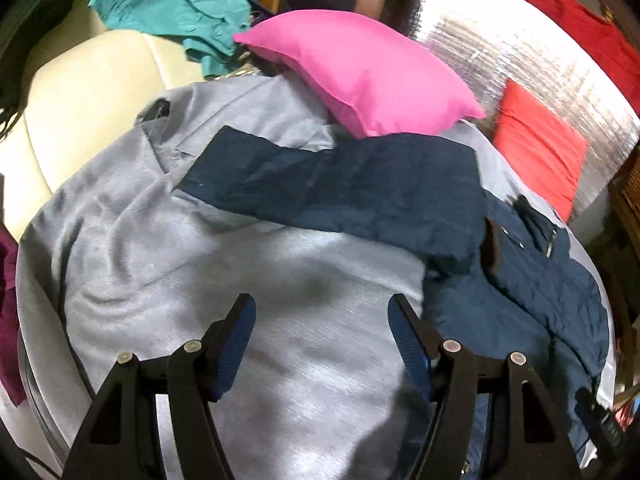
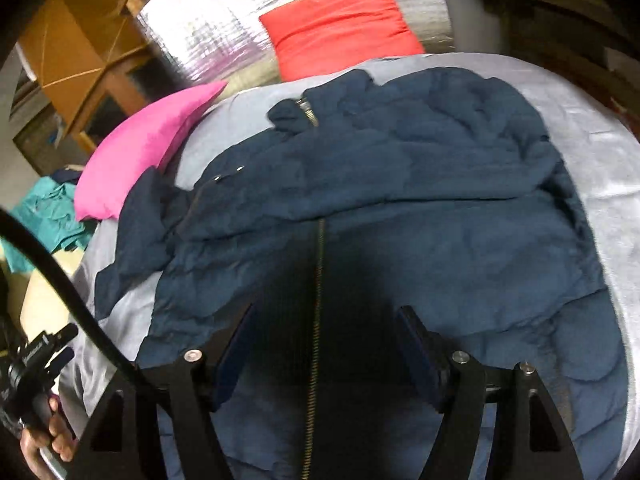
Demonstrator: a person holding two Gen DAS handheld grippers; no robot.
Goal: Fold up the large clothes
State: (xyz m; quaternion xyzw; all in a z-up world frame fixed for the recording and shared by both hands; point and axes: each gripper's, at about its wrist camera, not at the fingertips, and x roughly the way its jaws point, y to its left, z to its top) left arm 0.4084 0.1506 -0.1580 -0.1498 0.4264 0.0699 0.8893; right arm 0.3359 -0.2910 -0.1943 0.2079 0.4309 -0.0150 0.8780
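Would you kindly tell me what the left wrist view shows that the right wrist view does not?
Only the left wrist view shows the cream cushion, a maroon cloth, the red fabric at the back, and the open left claw over bare grey sheet.

Only the right wrist view shows the jacket's front zipper, the wooden cabinet, and the open right claw above the jacket.

Both show the navy jacket, pink pillow, orange pillow and teal garment.

No lettering, label, brand, number or sign can be read in either view.
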